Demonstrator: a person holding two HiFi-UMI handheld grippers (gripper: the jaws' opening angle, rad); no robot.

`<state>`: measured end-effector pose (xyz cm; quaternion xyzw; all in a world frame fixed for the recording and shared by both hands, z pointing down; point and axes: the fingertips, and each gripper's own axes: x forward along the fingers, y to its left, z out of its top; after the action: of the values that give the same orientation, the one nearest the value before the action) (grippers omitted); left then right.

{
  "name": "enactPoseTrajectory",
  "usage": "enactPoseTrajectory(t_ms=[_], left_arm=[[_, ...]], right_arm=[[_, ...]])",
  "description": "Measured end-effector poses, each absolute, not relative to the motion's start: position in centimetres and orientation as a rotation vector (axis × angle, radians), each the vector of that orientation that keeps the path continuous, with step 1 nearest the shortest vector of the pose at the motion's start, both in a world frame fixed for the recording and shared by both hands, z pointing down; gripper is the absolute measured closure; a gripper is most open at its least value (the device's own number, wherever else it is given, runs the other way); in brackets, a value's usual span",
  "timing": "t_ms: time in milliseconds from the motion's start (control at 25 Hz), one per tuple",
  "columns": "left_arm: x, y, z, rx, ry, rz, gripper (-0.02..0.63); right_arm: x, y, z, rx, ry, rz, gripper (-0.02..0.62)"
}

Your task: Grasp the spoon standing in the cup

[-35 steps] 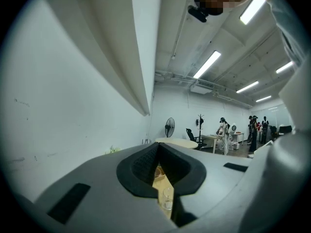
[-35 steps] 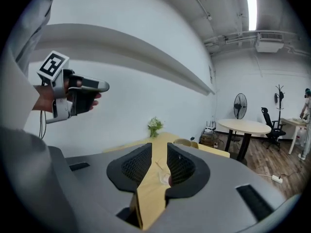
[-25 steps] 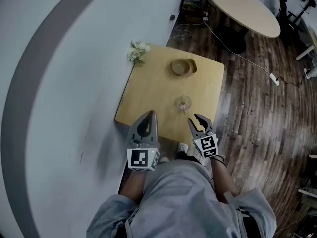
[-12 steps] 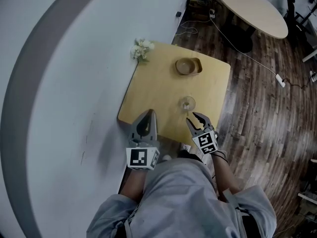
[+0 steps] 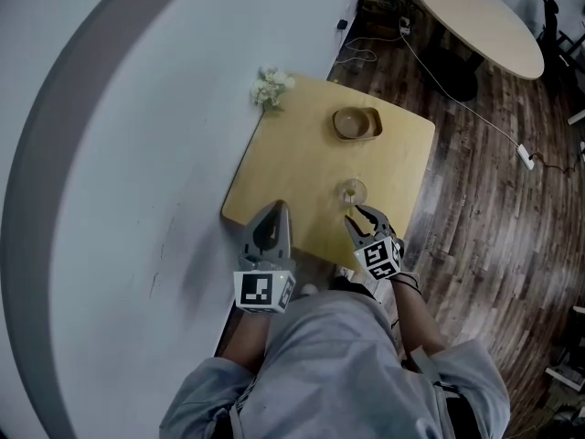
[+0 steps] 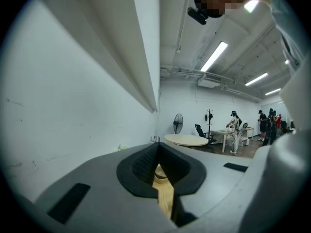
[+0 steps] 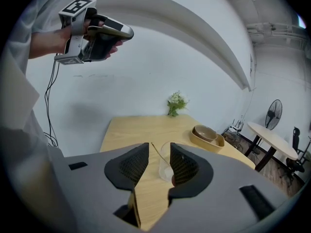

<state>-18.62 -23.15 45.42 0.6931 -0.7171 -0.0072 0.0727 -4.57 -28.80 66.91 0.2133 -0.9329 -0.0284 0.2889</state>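
Observation:
A clear cup [image 5: 351, 192] stands on the wooden table [image 5: 292, 167] near its front edge. A thin spoon [image 7: 158, 153] leans in the cup [image 7: 166, 163]. My right gripper [image 5: 359, 216] sits just short of the cup, pointing down at it. Its jaws [image 7: 159, 147] have just been opening and now stand open with nothing between them; the cup and spoon handle show in the gap beyond the tips. My left gripper [image 5: 277, 214] hovers at the table's front left corner, held level and shut on nothing.
A tan bowl on a tray [image 5: 356, 123] sits at the far side of the table. A small bunch of flowers [image 5: 271, 88] stands at the far left corner by the white wall. An oval table [image 5: 475, 21] stands farther back on the dark wood floor.
My right gripper has sunk and drawn closer to the cup, with its jaws a little wider. The left gripper has stayed where it was.

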Motion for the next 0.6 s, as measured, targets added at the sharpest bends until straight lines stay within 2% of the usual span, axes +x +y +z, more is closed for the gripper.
enactPoseTrajectory(t_ms=[360,600], left_arm=[[-19.1,-23.2,45.8,2.046,-2.18,-0.003,0.604],[-19.5,-23.4,45.7,2.039,-2.19,-0.005,0.604]], right_arm=[[-5.0,-30.5,66.9,0.576,-2.498,-0.123,0.551],[-5.3,-31.6,66.0,0.605,-2.513,-0.141,0.576]])
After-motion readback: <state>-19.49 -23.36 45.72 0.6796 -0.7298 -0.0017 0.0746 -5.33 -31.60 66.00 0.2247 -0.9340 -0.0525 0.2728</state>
